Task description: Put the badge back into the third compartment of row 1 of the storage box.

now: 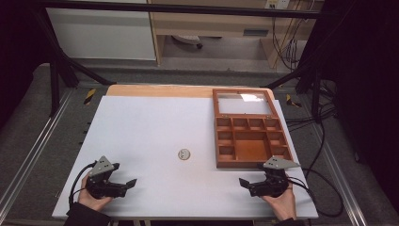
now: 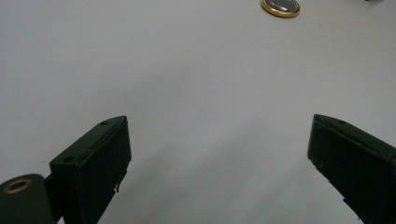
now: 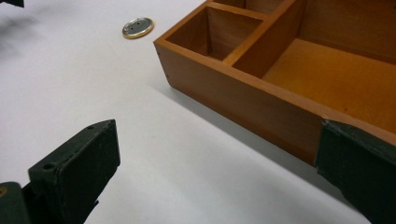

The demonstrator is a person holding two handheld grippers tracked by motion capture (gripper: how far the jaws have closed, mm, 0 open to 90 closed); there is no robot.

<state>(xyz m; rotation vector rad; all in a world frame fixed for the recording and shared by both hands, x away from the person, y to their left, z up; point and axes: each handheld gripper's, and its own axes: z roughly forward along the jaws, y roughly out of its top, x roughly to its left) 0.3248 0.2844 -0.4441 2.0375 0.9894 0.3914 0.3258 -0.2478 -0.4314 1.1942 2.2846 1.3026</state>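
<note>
2 empty grippers wait at the near edge of the bench, a small round badge lying between them.

The white bench [image 1: 155, 127] carries an open wooden box [image 1: 251, 136] along its right edge, lid [image 1: 244, 103] folded back toward the far right corner, so its compartments are open from above. The left gripper [image 1: 123, 184] sits by the near left corner and the right gripper [image 1: 249, 184] by the near right corner, just beside the box's front wall; both have fingers [image 2: 93, 163] spread wide and holding nothing, likely ready to reach. The badge [image 1: 184, 154] lies flat near the middle of the near half, well apart from both.
</note>
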